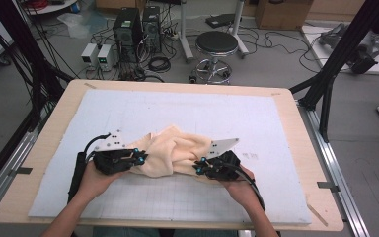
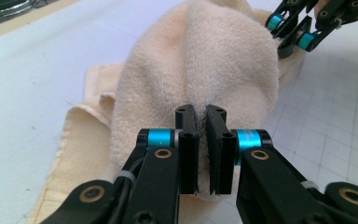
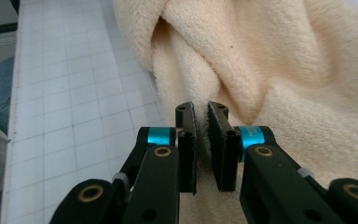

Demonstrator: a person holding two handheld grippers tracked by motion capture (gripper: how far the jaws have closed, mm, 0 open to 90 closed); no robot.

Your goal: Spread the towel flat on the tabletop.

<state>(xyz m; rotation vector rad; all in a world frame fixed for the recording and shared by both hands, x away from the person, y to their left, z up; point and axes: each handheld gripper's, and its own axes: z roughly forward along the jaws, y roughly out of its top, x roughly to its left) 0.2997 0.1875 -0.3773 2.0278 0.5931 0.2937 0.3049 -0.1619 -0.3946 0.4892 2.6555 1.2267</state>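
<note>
both hand-held grippers, left hand-held gripper (image 2: 202,149) and right hand-held gripper (image 3: 202,147), clench thin towel (image 1: 175,150) folds near the worktop's (image 1: 296,133) front edge; pulling may slip the fabric free.

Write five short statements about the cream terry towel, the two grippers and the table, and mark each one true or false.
1. The cream terry towel lies flat and fully spread. False: it is bunched into folds.
2. The left gripper has its jaws shut on towel fabric. True.
3. The right gripper hangs open above the towel. False: its jaws pinch the fabric.
4. The towel rests on a white gridded mat. True.
5. The round black stool stands on the table. False: it is on the floor beyond.
</note>
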